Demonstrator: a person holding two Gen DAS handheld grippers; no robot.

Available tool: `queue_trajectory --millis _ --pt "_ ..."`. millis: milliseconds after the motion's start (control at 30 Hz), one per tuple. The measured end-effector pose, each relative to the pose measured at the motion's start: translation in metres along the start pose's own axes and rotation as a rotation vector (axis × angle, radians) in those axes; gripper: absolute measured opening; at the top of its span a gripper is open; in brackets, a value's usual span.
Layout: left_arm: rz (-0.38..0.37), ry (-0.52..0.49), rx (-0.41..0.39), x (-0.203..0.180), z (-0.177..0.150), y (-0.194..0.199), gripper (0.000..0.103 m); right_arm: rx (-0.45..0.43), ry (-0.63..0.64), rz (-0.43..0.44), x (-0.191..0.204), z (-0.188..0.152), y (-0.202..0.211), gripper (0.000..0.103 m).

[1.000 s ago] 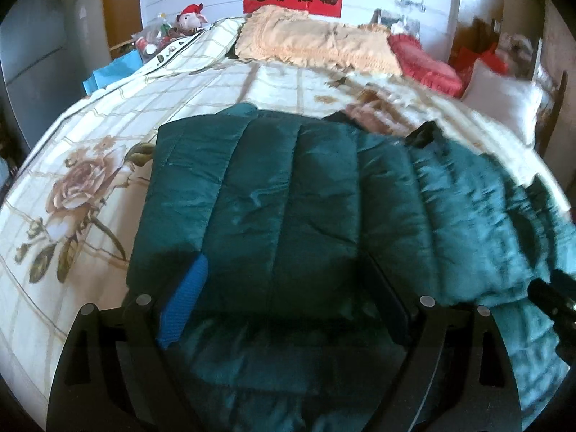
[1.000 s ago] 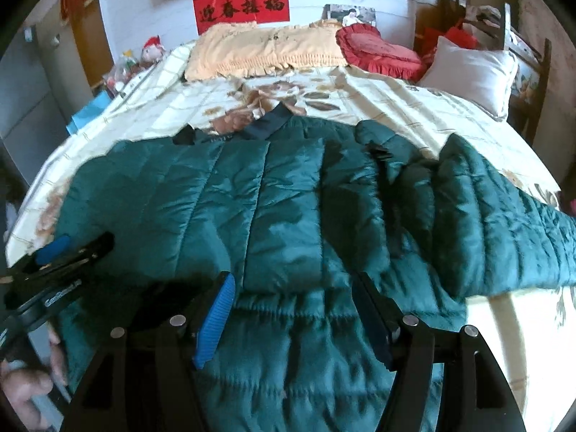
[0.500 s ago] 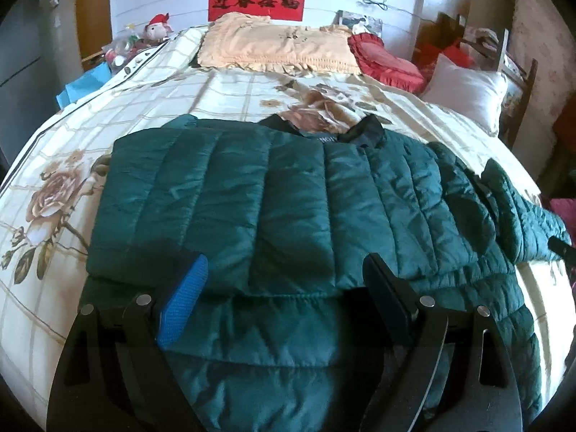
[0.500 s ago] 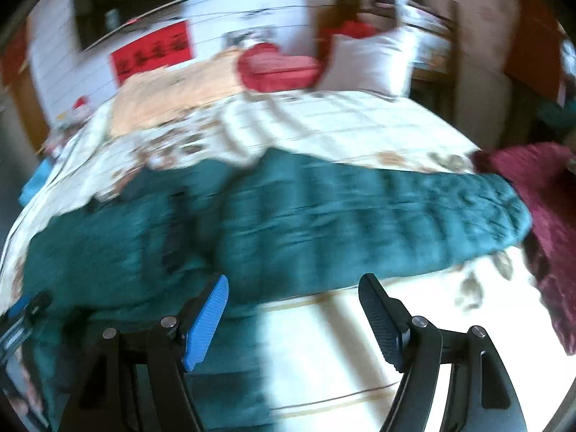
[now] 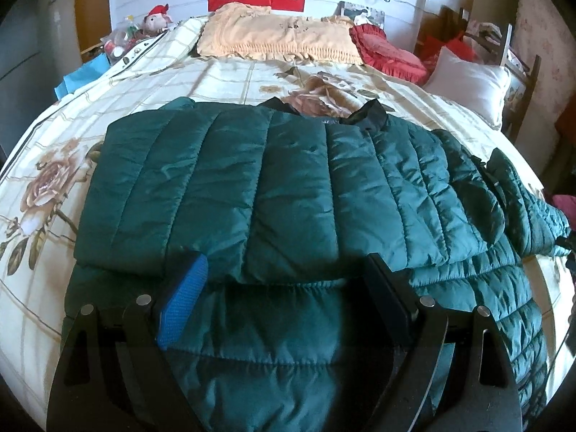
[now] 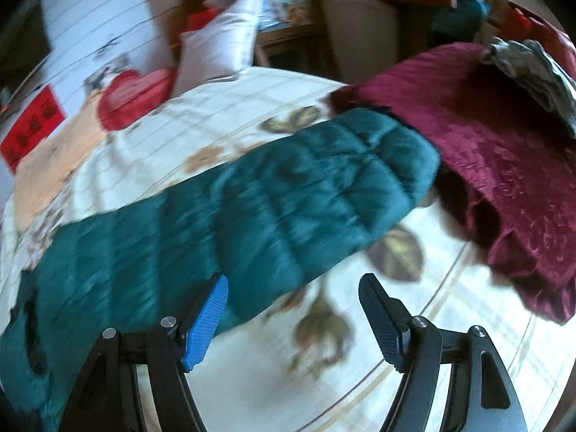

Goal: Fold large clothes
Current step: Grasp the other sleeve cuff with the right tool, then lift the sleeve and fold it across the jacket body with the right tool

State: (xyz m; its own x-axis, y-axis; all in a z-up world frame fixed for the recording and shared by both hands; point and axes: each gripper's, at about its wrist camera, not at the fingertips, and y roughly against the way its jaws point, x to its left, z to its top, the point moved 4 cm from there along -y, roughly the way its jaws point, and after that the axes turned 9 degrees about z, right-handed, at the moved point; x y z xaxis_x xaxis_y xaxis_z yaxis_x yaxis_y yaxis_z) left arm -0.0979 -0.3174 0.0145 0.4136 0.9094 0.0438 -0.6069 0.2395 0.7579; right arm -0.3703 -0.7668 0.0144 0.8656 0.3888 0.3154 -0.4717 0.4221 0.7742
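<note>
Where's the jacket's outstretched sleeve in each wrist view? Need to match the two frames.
Left wrist: the sleeve lies at the far right edge, running off the green jacket toward the frame rim.
Right wrist: the sleeve crosses the middle on a diagonal, cuff at upper right beside the maroon cloth.
Shared landmark: the white pillow by the bed's headboard corner.

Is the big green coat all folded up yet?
Only partly. One side of the green coat is folded over its middle, but its other sleeve lies stretched out flat on the bed.
</note>
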Motion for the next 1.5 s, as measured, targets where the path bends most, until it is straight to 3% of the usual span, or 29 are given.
queue_trajectory --millis 167,367,533,667,733,800,933,1133,1400,1500 --pt "-0.016 0.011 0.011 0.001 -0.002 -0.003 0.088 -0.027 -0.070 -0.022 -0.026 0.016 -0.012 0.076" --pt "-0.057 0.045 0.032 0.006 -0.005 -0.005 0.088 -0.048 -0.075 -0.015 -0.031 0.034 -0.029 0.080" --pt "-0.098 0.138 0.031 0.025 -0.004 0.004 0.088 -0.079 -0.046 -0.008 -0.028 0.043 -0.038 0.078" --pt "-0.087 0.183 0.041 0.037 -0.005 0.004 0.088 -0.089 -0.018 -0.001 -0.026 0.048 -0.038 0.026" --pt "-0.071 0.196 0.051 0.042 -0.006 0.004 0.088 -0.106 -0.002 0.009 -0.024 0.052 -0.028 0.015" --pt "-0.052 0.199 0.054 0.046 -0.006 0.005 0.088 -0.135 0.050 0.010 -0.016 0.057 -0.016 0.012" --pt "-0.019 0.183 0.037 0.052 -0.008 0.015 0.088 -0.201 0.150 0.076 0.010 0.064 0.024 0.012" --pt "0.005 0.174 0.037 0.065 -0.014 0.021 0.088 -0.267 0.252 0.270 0.066 0.064 0.092 0.011" --pt "-0.005 0.226 0.036 0.090 -0.020 0.030 0.088 -0.212 0.520 0.521 0.195 0.015 0.154 0.011" --pt "-0.021 0.230 0.045 0.093 -0.025 0.032 0.088 -0.232 0.580 0.519 0.224 0.001 0.162 0.011"
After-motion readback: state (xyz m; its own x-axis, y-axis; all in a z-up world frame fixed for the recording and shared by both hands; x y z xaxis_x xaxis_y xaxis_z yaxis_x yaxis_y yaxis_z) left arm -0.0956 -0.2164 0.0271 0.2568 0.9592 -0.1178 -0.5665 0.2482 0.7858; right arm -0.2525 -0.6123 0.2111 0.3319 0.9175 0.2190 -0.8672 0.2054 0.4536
